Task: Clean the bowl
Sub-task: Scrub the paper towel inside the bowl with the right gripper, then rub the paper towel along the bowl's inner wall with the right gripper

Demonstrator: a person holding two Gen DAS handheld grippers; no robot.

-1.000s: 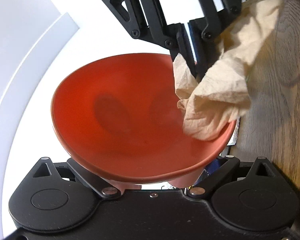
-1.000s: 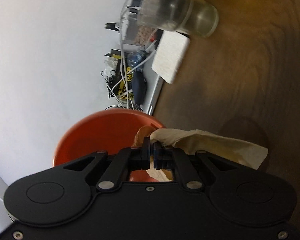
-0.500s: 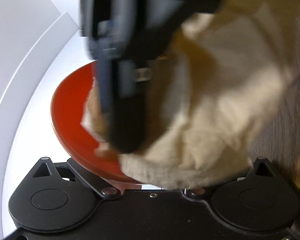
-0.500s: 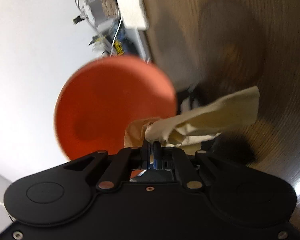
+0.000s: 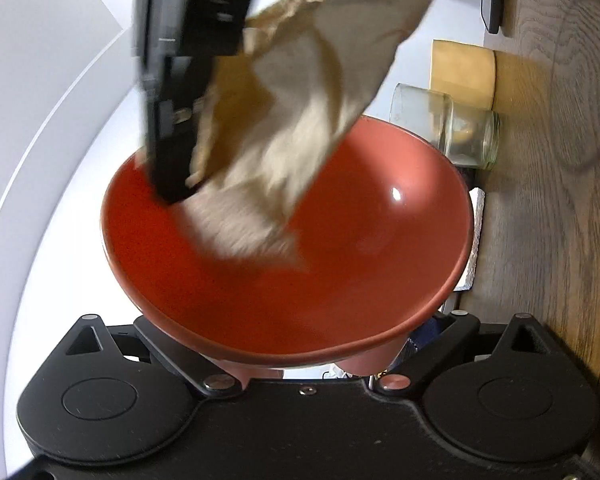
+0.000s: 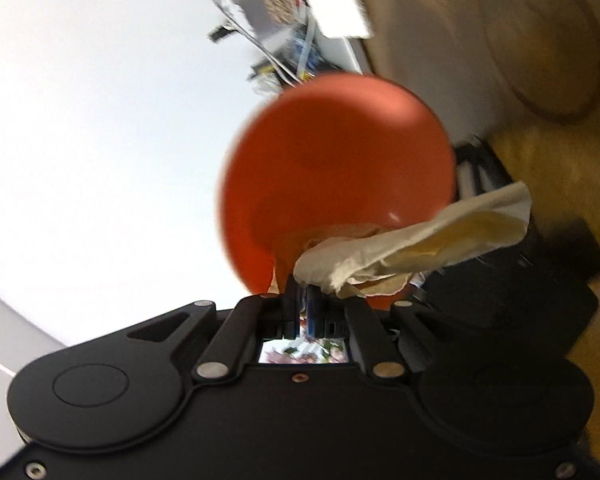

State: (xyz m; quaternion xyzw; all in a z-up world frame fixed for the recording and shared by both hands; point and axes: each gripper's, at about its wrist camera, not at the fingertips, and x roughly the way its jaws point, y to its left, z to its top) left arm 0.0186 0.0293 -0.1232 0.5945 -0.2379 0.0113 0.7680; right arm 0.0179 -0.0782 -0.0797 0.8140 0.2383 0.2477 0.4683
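Wood-grain bench (image 5: 560,220) behind; red bowl (image 5: 340,272) tilted in the air, its foot pinched in the left gripper (image 5: 306,376) jaws; beige cloth (image 5: 284,152) pressed into the bowl's upper-left inner wall, clamped in the right gripper (image 6: 303,300) jaws; glass jar (image 5: 452,128) beyond the rim

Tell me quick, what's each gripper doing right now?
Left gripper: shut on the red bowl, gripping its near rim.
Right gripper: shut on the beige cloth, inside the bowl.
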